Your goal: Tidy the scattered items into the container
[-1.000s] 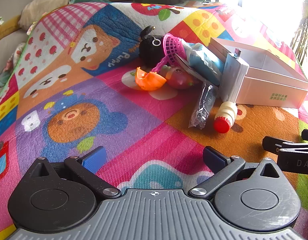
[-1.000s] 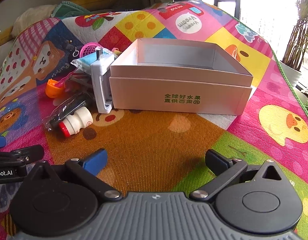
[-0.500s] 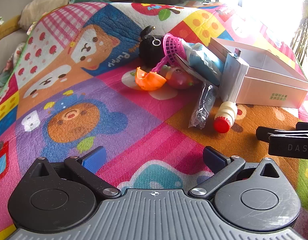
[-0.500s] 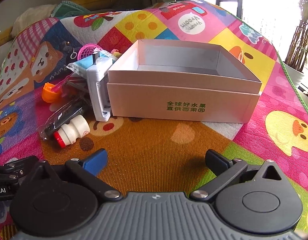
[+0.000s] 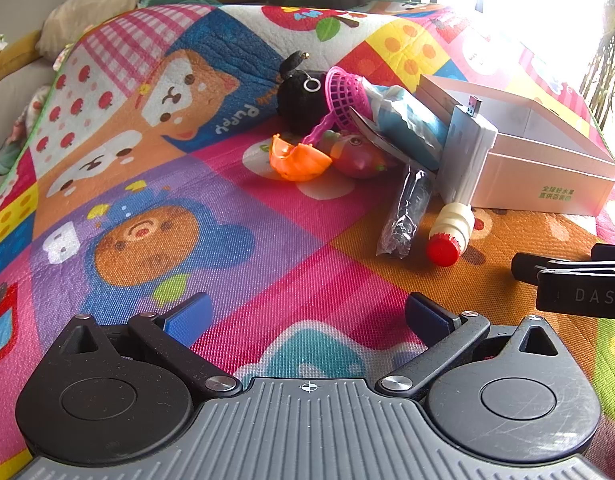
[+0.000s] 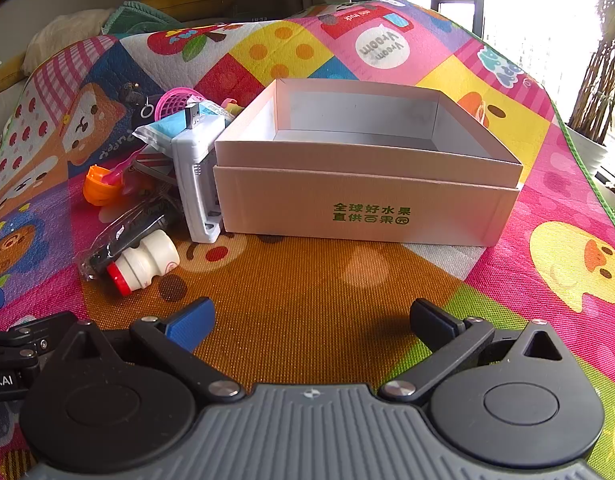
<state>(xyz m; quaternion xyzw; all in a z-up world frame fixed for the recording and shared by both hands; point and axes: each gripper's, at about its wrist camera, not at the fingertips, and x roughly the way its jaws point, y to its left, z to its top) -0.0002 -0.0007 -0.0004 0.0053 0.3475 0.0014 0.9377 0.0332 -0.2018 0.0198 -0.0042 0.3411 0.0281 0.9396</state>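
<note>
An open cardboard box (image 6: 367, 204) (image 5: 543, 184) stands on a colourful play mat, with nothing visible inside. Left of it lies a pile: a white device with a USB plug (image 6: 197, 176) (image 5: 467, 156) leaning on the box, a small white bottle with a red cap (image 6: 143, 262) (image 5: 451, 230), a clear plastic packet (image 5: 407, 212), an orange cup piece (image 5: 297, 156), a pink net scoop (image 5: 343, 96), a black plush (image 5: 301, 98) and a blue pouch (image 5: 407, 120). My left gripper (image 5: 307, 320) is open, well short of the pile. My right gripper (image 6: 311, 320) is open in front of the box.
The play mat (image 5: 147, 160) covers the whole surface and rises over cushions (image 5: 91, 16) at the back. A potted plant (image 6: 599, 92) stands at the right by a bright window. The right gripper's body (image 5: 575, 284) shows at the left view's right edge.
My right gripper has moved forward and a little left, closer to the box and the bottle. The left gripper has stayed where it was. Both remain open.
</note>
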